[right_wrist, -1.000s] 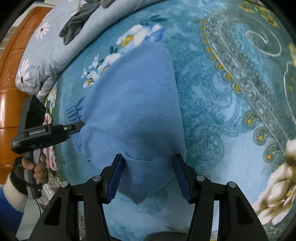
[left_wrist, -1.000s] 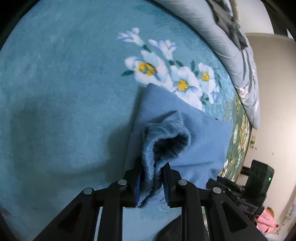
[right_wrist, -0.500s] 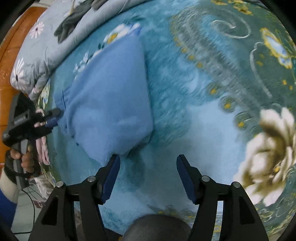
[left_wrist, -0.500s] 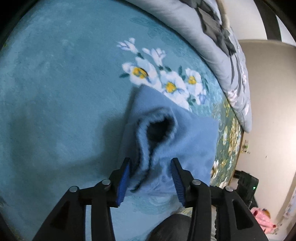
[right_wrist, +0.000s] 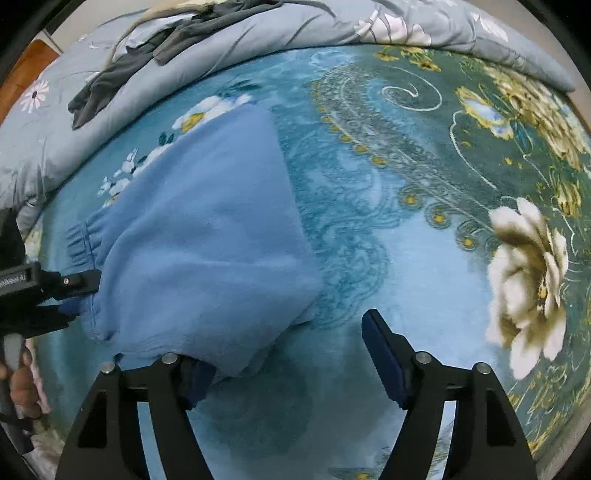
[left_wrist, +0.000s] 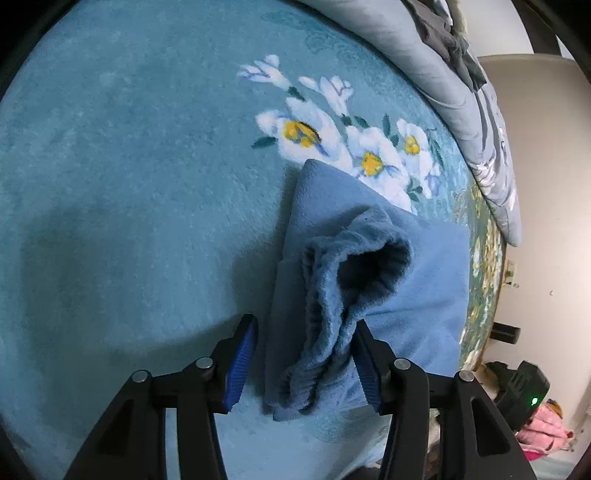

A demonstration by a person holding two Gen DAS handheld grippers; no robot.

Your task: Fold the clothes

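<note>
The blue fleece garment (right_wrist: pixel 207 236) lies folded into a compact stack on the teal flowered blanket (left_wrist: pixel 129 184), its elastic cuff (left_wrist: pixel 332 314) bunched up on top at the near edge. The left gripper (left_wrist: pixel 306 365) is opening, the cuff loose between its jaws and only brushing the right pad. The right gripper (right_wrist: pixel 291 362) is opening too, with nothing between its jaws and the garment's corner just beside the left one. This piece looks essentially folded; what seems left is flattening that cuff. Dark clothes (right_wrist: pixel 122 70) wait on the grey quilt (right_wrist: pixel 258 33) behind.
</note>
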